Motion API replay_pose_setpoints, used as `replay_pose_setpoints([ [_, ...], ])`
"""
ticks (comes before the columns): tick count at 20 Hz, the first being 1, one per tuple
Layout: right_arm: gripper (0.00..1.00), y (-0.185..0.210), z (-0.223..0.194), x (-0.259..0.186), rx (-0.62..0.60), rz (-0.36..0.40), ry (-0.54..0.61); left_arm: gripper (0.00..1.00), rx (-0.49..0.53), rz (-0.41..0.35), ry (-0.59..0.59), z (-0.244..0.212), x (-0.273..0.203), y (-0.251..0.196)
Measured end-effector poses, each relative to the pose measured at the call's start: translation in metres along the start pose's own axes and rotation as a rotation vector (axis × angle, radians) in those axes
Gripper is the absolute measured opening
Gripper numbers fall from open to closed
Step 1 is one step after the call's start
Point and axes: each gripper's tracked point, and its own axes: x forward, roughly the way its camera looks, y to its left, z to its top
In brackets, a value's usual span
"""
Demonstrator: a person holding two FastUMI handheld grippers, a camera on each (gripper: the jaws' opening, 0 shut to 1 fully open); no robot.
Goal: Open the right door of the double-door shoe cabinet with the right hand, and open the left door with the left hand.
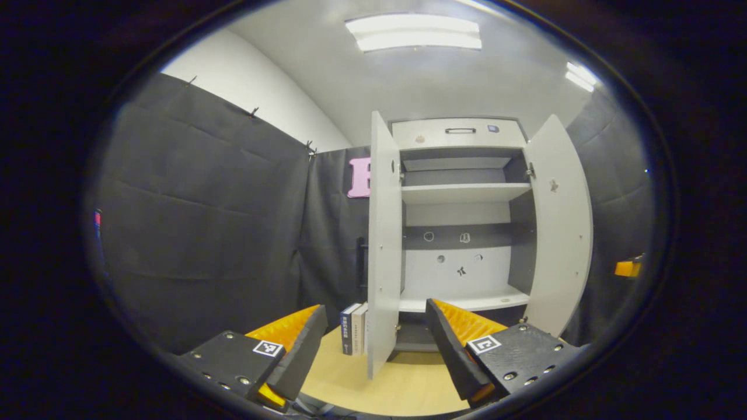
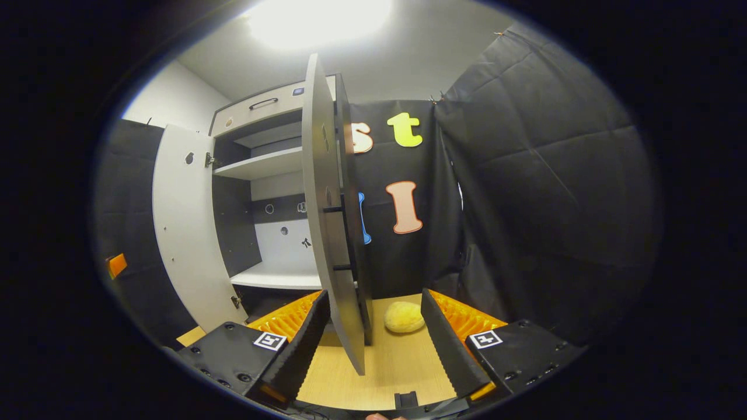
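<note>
Both sets of jaws are spread wide and nothing is held: the left gripper (image 1: 373, 356) straddles the edge of the left door (image 1: 383, 245) without touching it, and the right gripper (image 2: 373, 350) likewise frames the right door (image 2: 330, 233). Both doors of the shoe cabinet (image 1: 461, 192) are seen swung fully out, so the task is judged complete. Books (image 1: 353, 328) are shown at 7 o'clock in the left gripper view; a yellow sponge (image 2: 404, 317) at 6 o'clock appears in the right gripper view.
</note>
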Motion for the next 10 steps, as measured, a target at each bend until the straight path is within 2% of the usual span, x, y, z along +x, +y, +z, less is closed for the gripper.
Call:
replay_pose_setpoints([
  [1,0.98,0.003,-0.004,-0.001,0.004,0.002,0.006,1.0,0.001,-0.003,-0.003,-0.001,-0.001,-0.004],
  [6,0.98,0.01,-0.018,0.004,-0.037,-0.012,0.035,1.0,-0.004,-0.052,0.027,-0.021,0.005,-0.021],
  [10,0.98,0.029,-0.017,0.015,-0.042,-0.011,0.006,1.0,0.001,-0.076,0.032,-0.029,0.025,-0.025],
])
